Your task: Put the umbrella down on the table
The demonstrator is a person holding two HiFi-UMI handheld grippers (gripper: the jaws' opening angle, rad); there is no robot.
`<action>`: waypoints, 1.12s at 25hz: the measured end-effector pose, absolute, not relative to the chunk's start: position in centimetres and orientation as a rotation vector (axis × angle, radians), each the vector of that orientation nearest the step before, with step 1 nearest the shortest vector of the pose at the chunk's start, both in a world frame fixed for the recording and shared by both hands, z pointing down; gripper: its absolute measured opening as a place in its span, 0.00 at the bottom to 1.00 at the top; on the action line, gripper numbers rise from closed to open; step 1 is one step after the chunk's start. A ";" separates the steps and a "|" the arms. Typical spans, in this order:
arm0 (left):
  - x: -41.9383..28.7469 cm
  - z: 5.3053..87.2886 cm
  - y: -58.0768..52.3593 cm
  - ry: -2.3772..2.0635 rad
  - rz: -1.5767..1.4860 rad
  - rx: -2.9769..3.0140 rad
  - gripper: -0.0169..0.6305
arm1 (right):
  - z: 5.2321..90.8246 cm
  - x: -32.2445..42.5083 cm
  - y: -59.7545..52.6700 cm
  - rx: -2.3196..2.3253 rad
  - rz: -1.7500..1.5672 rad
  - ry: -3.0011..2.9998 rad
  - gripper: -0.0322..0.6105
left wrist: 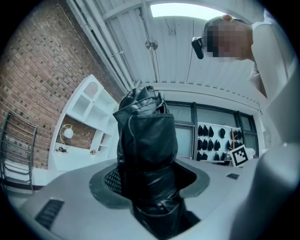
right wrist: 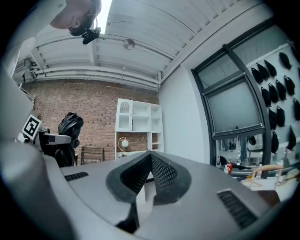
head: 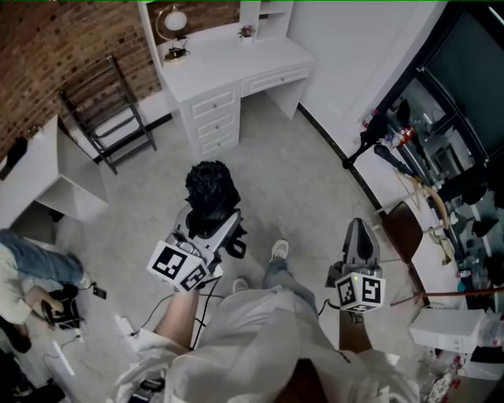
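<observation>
A folded black umbrella (head: 211, 189) in its shiny black sleeve stands nearly upright in my left gripper (head: 206, 228), high above the floor. In the left gripper view both pads clamp the umbrella's (left wrist: 147, 140) lower part, and its top rises well past the left gripper (left wrist: 150, 183). My right gripper (head: 360, 236) is held out to the right, apart from the umbrella. In its own view the right gripper (right wrist: 149, 161) has its jaw tips together with nothing between them, and the umbrella (right wrist: 69, 126) shows at far left. A white desk (head: 228, 67) stands ahead against the wall.
A small lamp (head: 174, 24) stands on the white desk. A dark folding rack (head: 106, 118) leans by the brick wall, beside a white corner table (head: 39, 173). A person (head: 31, 268) crouches at lower left. A cluttered bench (head: 449, 260) runs along the right wall.
</observation>
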State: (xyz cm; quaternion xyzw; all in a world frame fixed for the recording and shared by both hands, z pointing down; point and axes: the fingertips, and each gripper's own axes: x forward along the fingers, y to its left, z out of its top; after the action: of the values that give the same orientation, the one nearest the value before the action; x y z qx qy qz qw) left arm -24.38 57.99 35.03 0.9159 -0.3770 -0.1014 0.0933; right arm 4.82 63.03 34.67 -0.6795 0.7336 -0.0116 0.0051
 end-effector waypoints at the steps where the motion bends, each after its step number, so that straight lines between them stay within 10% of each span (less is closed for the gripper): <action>1: -24.2 34.8 57.5 -1.122 -0.298 2.722 0.44 | 34.5 4.9 62.4 -2.119 -0.036 2.299 0.08; 28: -10.3 34.8 37.8 -1.155 -0.198 2.734 0.44 | 36.5 16.8 41.8 -1.996 -0.080 2.345 0.08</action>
State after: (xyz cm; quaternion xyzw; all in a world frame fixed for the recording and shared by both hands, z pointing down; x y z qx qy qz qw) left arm -10.30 37.77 34.82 0.9159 -0.3870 -0.0665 0.0836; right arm 16.80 41.81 36.46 -0.6477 0.7608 -0.0261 0.0306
